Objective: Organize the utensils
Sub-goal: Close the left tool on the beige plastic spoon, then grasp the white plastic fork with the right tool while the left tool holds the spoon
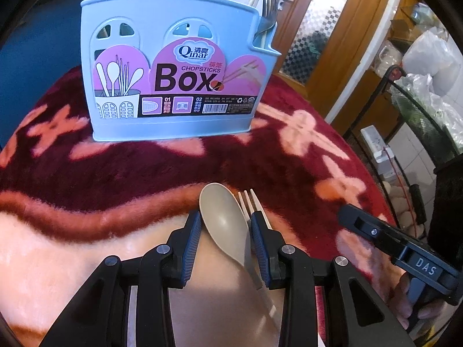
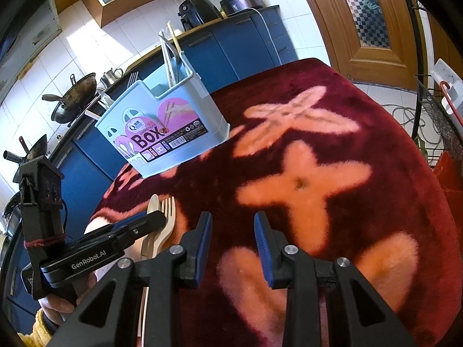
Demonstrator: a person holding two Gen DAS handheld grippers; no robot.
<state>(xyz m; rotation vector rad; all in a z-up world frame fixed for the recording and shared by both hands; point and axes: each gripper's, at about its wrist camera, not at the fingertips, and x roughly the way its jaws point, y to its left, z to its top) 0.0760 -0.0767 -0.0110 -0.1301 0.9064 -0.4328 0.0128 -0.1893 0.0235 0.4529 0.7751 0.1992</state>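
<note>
Metal forks [image 1: 269,3] already stood in the pale blue plastic chopsticks box [image 1: 173,66], while the left hand-held gripper [image 1: 226,225], half-open, straddled an unlifted beige plastic spoon [image 1: 222,219].

1. The blue utensil holder [image 1: 173,57] carries a pink label reading "Qinar", "CHOPSTICKS" and "Box", with "01" and "02" beneath.
2. The right gripper [image 1: 405,248] body shows "DAS".
3. The left gripper [image 2: 95,257] body reads "GenRobot.AI".

Left gripper [image 1: 225,225] fingers angled down, slightly parted; right gripper [image 2: 233,231] likewise, empty.
</note>
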